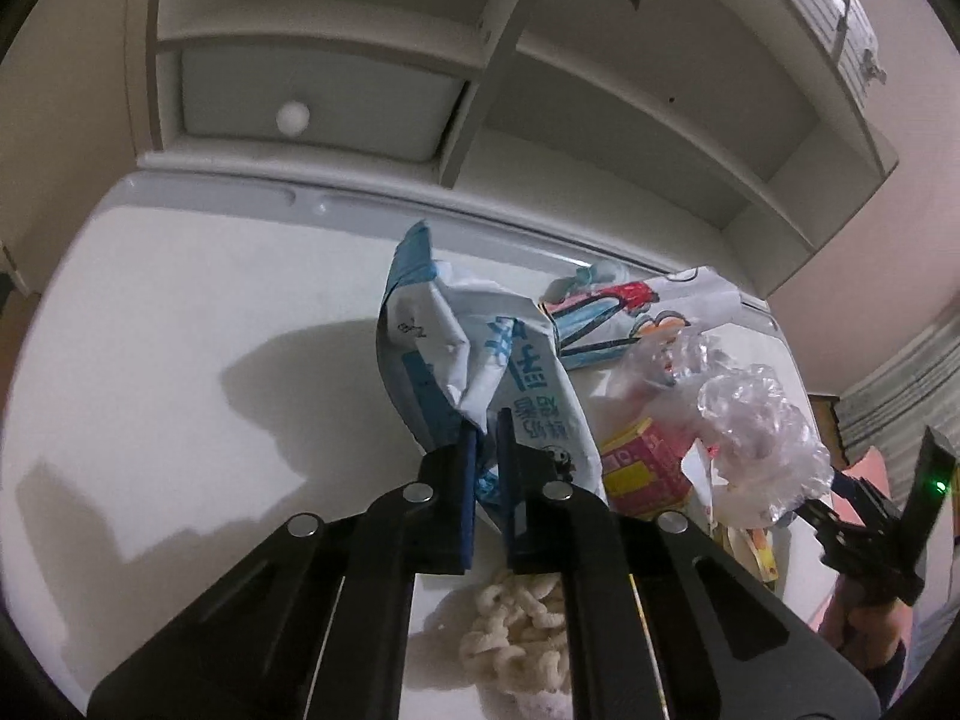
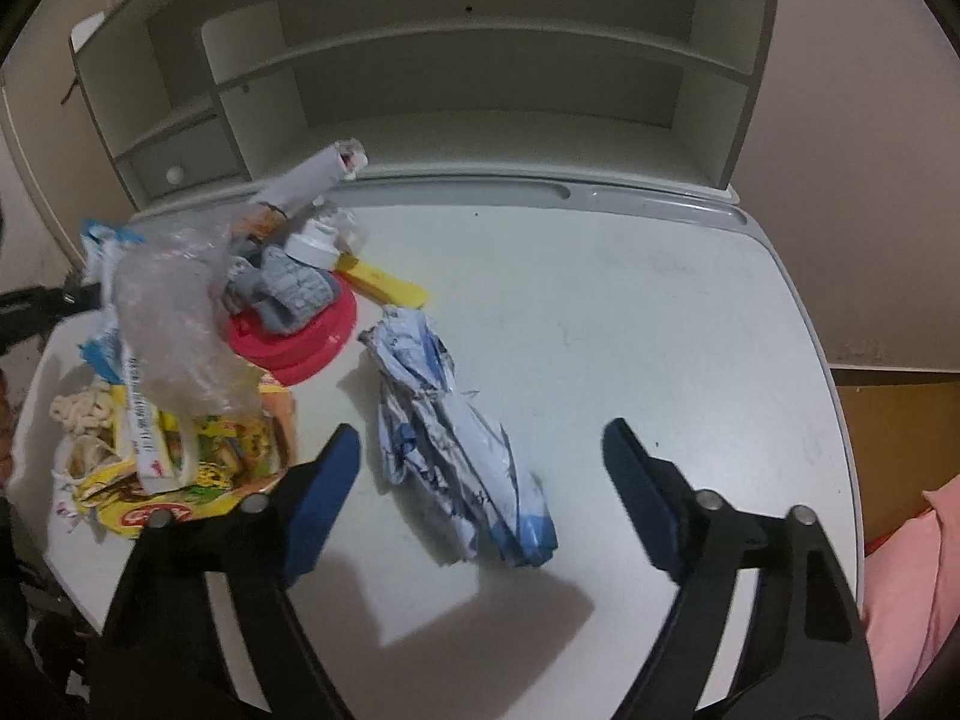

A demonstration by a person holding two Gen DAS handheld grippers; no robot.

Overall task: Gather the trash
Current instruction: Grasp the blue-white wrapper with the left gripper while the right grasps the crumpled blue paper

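My left gripper (image 1: 487,429) is shut on a crumpled blue-and-white snack bag (image 1: 474,360) and holds it above the white desk (image 1: 180,330). Pale ring-shaped snacks (image 1: 516,636) lie below it. Beside it are a clear plastic wrap (image 1: 756,432), a red-and-yellow carton (image 1: 642,468) and a printed wrapper (image 1: 630,306). My right gripper (image 2: 480,444) is open, its jaws either side of a crumpled blue-and-white wrapper (image 2: 450,438) lying on the desk (image 2: 630,330). The right gripper also shows at the right edge of the left wrist view (image 1: 864,516).
A trash pile sits at the desk's left: clear plastic (image 2: 174,324), yellow packet (image 2: 198,480), red lid (image 2: 300,336) with a grey item (image 2: 294,294), yellow strip (image 2: 384,288), white cap (image 2: 312,246). A white shelf unit (image 2: 450,78) with a drawer (image 1: 312,102) stands behind.
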